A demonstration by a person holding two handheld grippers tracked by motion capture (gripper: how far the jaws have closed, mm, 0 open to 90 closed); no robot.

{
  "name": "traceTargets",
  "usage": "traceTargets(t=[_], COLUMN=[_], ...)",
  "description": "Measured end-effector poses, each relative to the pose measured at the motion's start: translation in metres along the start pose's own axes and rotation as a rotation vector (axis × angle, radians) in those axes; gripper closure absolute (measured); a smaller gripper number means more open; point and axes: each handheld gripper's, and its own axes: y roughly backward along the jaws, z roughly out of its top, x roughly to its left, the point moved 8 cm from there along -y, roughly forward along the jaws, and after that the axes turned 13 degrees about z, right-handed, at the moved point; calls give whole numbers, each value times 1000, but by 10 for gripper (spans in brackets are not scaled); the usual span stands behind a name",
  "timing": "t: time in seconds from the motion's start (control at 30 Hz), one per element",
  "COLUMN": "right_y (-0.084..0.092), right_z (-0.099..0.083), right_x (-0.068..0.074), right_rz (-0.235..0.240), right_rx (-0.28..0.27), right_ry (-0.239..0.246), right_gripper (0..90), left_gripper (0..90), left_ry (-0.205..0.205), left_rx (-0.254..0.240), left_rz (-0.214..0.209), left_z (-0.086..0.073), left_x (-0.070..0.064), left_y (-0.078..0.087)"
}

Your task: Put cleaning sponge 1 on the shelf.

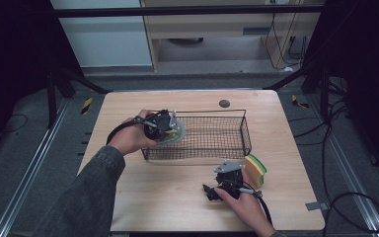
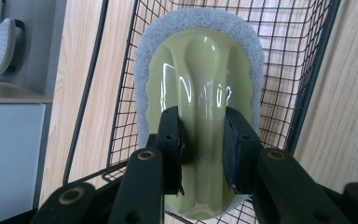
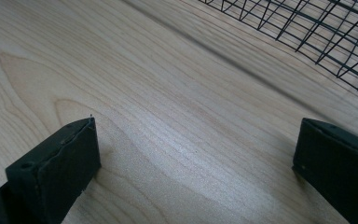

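Your left tongs (image 2: 200, 144) are clamped on the raised green plastic handle of a scrubbing pad (image 2: 200, 79), one pad on each side of the ridge, with nothing loose between them. In the left gripper view the scrubber's grey-white abrasive layer rims the glossy green back, and the wire basket (image 2: 298, 70) lies behind it. From the high view, your left tongs (image 1: 164, 126) hold the scrubbing pad (image 1: 176, 134) at the left end of the black wire basket (image 1: 212, 138), over its near-left corner; whether the pad touches the mesh cannot be told.

Your right tongs (image 3: 193, 154) stand wide apart with nothing between them, and the right gripper view looks past the two black pads at bare wood, with a corner of the basket (image 3: 307, 32) at the upper right. In the high view your right tongs (image 1: 212, 191) sit low over the bench (image 1: 143, 207), near its front edge. Just beside your right hand, a yellow-and-green sponge (image 1: 255, 170) stands on its edge on the bench, outside the basket and close to its near-right corner.
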Motion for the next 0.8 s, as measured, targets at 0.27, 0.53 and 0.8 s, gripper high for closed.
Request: traceTargets(t=[0.27, 0.53, 0.8], right_y=[0, 0, 0], right_z=[0, 0, 0], right_x=[0, 0, 0], right_rz=[0, 0, 0], right_rx=[0, -1, -2], right_ry=[0, 0, 1], right_gripper=[7, 7, 7], left_gripper=[706, 706, 706], left_ry=[-10, -8, -3], left_rx=[2, 16, 29], left_rz=[-6, -6, -9], left_z=[1, -3, -8], left_x=[-2, -1, -3], left_y=[-1, -4, -10])
